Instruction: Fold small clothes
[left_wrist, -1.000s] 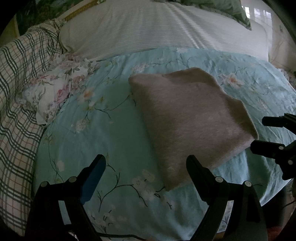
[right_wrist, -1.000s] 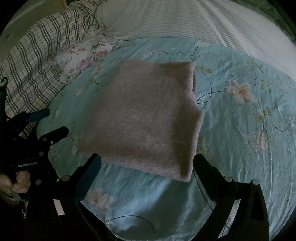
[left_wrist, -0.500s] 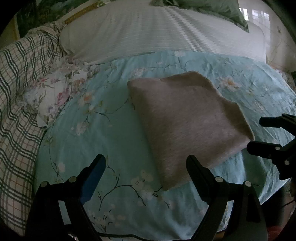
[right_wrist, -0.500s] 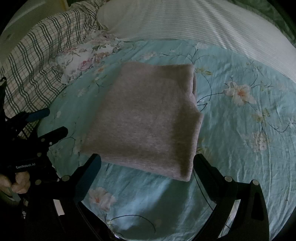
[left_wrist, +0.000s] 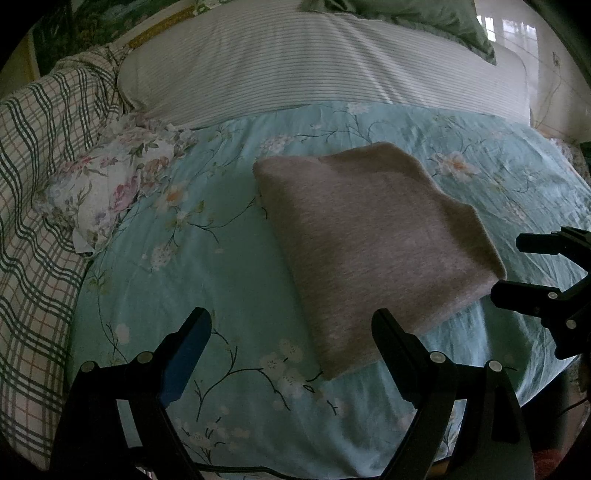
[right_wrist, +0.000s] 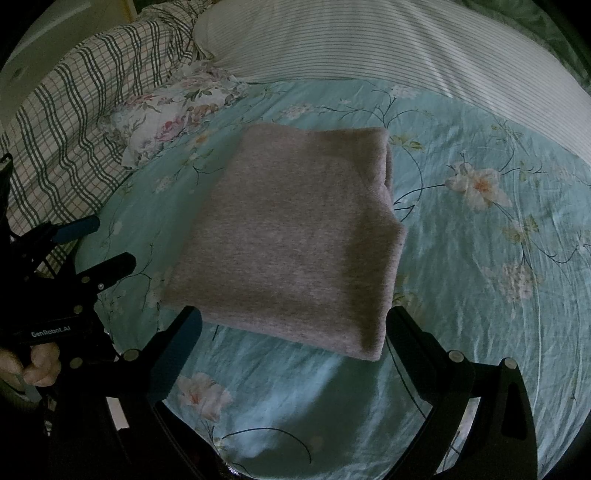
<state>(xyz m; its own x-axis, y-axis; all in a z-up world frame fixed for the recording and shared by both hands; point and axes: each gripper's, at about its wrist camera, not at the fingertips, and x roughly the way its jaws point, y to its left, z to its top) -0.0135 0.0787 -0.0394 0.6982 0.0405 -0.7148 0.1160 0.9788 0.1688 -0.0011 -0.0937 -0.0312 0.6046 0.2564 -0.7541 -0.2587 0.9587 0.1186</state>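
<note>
A folded grey garment (left_wrist: 373, 240) lies on the floral sheet (left_wrist: 207, 266). The left gripper (left_wrist: 291, 325) and right gripper (right_wrist: 293, 325) hover at its near edge, both spread wide and empty.

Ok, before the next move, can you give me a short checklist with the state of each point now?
1. Left gripper open and empty: ok.
2. Right gripper open and empty: ok.
3. Grey garment folded in a compact rectangle: ok.
4. Garment lies flat on the sheet, apart from the floral cloth: ok.
5. Grippers clear of the garment: ok.
6. Hidden layers even inside the fold: cannot tell.
</note>
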